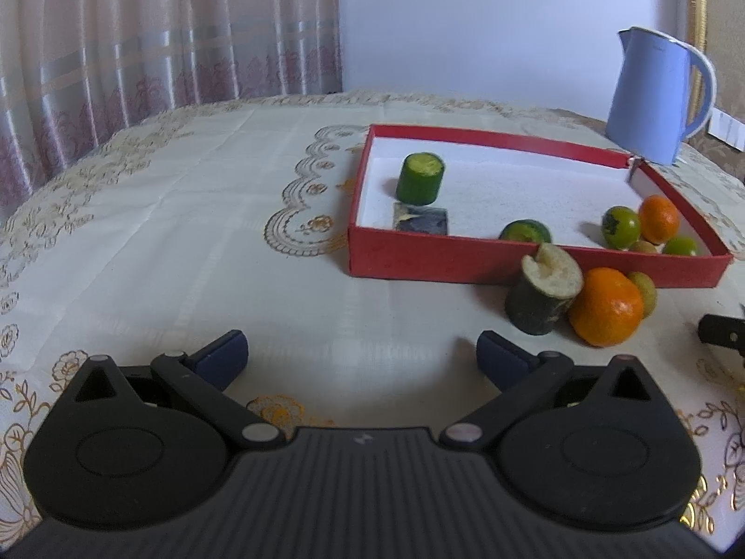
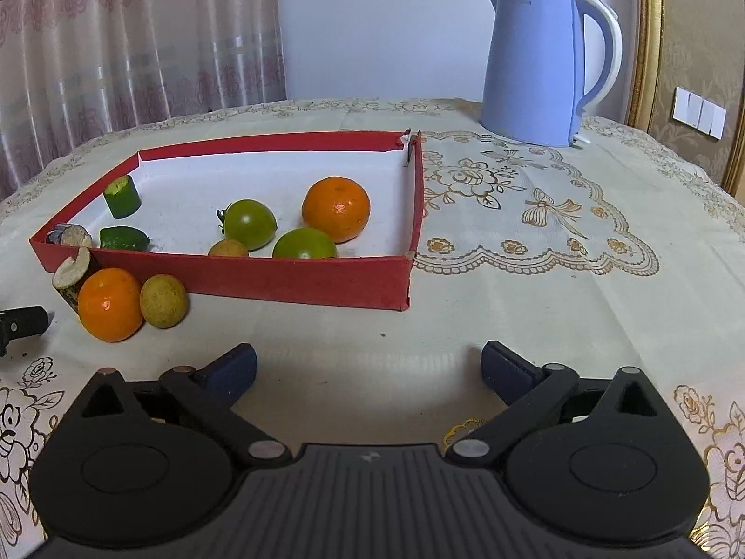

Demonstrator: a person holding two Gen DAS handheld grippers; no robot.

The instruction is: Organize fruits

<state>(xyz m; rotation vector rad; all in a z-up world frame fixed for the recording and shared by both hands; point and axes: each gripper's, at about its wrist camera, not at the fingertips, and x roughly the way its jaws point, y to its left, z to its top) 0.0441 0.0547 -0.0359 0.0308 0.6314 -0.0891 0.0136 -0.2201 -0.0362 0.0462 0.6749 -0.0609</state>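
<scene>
Red box [image 2: 288, 279] holding orange [image 2: 336, 208], green tomatoes [image 2: 250, 224], cucumber chunk [image 2: 122, 196]

Wall: plain pale white-blue [image 2: 382, 23], evenly lit by soft daylight.
Curtains: pink, floral-patterned with pale horizontal bands [image 1: 163, 32], hanging at the left behind the table.
Table covering: cream tablecloth with gold embroidered flowers [image 2: 535, 195].
Right edge: gold frame [image 2: 649, 37], patterned wallpaper, white wall switches [image 2: 698, 112].

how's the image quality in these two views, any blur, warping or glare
Left wrist view: fisheye bends the red box walls, the edges go soft, and the blue kettle leans inward. Right wrist view: sharper, with small highlights on the orange in the box; the table edge curves, and shadows are soft and diffuse.
</scene>
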